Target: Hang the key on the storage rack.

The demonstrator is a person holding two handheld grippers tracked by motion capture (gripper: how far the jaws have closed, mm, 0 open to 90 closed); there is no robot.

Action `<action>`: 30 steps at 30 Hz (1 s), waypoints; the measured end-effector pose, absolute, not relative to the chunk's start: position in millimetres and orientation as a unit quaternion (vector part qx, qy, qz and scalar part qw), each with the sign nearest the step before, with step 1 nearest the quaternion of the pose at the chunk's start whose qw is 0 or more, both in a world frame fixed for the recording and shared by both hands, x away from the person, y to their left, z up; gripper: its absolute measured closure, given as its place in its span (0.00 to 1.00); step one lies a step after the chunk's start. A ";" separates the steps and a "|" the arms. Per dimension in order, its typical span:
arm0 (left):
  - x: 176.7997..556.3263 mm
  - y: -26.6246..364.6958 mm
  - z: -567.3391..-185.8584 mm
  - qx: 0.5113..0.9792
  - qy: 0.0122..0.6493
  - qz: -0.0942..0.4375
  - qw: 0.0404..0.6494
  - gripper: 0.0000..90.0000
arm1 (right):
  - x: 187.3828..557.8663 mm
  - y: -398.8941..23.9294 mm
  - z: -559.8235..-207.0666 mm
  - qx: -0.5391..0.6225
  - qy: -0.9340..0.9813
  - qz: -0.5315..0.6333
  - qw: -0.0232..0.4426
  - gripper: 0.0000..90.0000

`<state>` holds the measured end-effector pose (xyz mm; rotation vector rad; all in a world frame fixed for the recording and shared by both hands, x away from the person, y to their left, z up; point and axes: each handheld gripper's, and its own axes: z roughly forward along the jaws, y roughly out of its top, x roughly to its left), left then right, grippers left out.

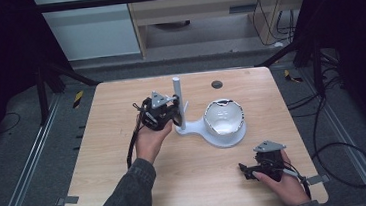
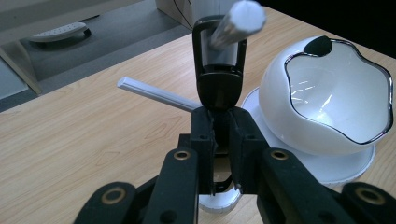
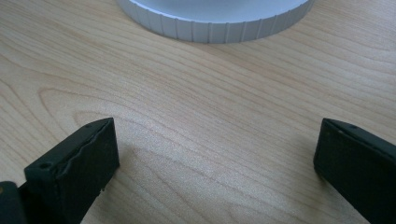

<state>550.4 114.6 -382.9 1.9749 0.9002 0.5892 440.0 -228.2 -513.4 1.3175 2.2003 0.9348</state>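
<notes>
High view: a wooden table (image 1: 125,153) is seen, with a white stand (image 1: 196,128) near its middle, made of a flat base, an upright post (image 1: 178,101) and a side peg. A white bowl (image 1: 225,118) with a dark wavy rim is set on the base. A black loop strap (image 2: 219,70) is clamped by the closed left gripper (image 1: 172,115), its loop slipped over the post. The right gripper (image 1: 244,170) is rested near the table's front edge, its jaws spread wide with nothing between them.
</notes>
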 end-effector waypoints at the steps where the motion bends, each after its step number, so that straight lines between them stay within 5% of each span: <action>1: 550.4 114.6 -383.6 0.790 0.362 0.236 0.434 0.89 | 440.1 -228.4 -513.3 0.472 0.790 0.335 0.205 0.00; 17: 550.3 112.9 -386.3 0.785 0.365 0.243 0.438 0.85 | 439.9 -228.2 -513.3 0.473 0.789 0.335 0.205 0.00; 30: 534.5 114.2 -387.0 0.783 0.355 0.272 0.433 0.51 | 439.9 -228.2 -513.4 0.472 0.789 0.335 0.205 0.00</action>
